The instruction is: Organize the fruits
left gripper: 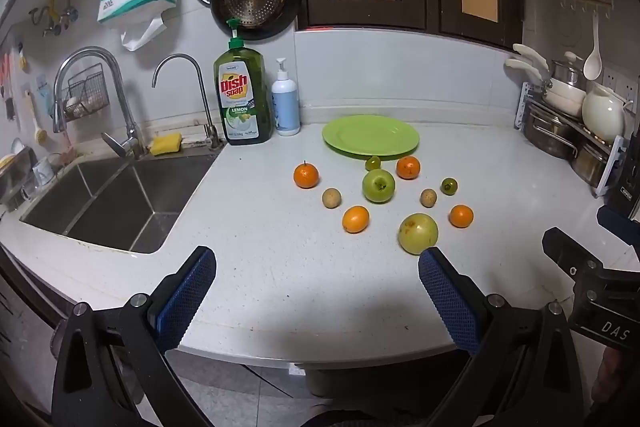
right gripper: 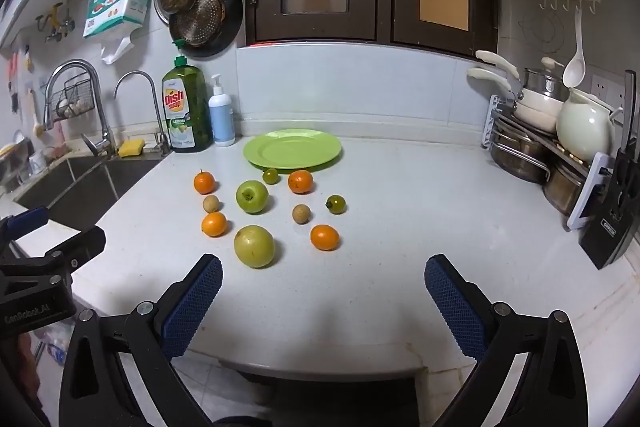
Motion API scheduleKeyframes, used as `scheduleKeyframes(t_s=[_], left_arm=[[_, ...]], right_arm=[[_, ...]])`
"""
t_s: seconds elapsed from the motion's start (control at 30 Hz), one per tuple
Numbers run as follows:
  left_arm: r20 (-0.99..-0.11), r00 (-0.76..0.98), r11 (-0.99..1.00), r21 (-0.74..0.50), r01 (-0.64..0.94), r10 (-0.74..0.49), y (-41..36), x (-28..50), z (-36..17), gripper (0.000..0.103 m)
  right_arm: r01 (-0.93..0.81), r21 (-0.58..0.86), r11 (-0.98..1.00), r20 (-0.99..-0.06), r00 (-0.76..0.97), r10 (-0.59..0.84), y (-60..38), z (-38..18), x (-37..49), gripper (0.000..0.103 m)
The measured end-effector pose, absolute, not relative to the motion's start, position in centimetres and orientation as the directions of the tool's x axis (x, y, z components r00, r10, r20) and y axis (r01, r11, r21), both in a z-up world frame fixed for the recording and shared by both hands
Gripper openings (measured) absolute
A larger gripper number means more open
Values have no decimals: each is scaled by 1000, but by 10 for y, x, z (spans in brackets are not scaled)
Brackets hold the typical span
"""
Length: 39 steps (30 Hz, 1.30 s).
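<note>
White speckled kitchen counter (right gripper: 400, 227). Ten loose fruits: round green apple (right gripper: 252, 196) centre, yellowish apple (right gripper: 254, 246) nearest, small oranges (right gripper: 324, 237) around, all just before round green plate (right gripper: 292, 149). Left gripper (left gripper: 316, 287) and right gripper (right gripper: 322, 291): fingers spread wide, holding nothing.

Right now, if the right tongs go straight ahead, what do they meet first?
Probably bare countertop: the lane between the open right tongs looks free. The nearest orange sits near centre and may come first; depth is unclear.
</note>
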<state>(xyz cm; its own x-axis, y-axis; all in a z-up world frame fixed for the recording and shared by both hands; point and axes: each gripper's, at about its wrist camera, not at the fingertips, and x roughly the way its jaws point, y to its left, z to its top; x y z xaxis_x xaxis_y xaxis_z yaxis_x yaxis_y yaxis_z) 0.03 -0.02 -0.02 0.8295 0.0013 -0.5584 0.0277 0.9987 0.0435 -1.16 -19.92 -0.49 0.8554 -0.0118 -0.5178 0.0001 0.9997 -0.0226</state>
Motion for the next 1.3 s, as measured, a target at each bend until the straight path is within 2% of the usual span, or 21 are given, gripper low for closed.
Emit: scheduleKeyframes(t_s=[1.3], left_arm=[[-561, 828, 999, 41, 34, -5, 2, -1, -4, 103]], right_arm=[[1, -23, 1000, -521, 853, -13, -197, -6, -10, 102]])
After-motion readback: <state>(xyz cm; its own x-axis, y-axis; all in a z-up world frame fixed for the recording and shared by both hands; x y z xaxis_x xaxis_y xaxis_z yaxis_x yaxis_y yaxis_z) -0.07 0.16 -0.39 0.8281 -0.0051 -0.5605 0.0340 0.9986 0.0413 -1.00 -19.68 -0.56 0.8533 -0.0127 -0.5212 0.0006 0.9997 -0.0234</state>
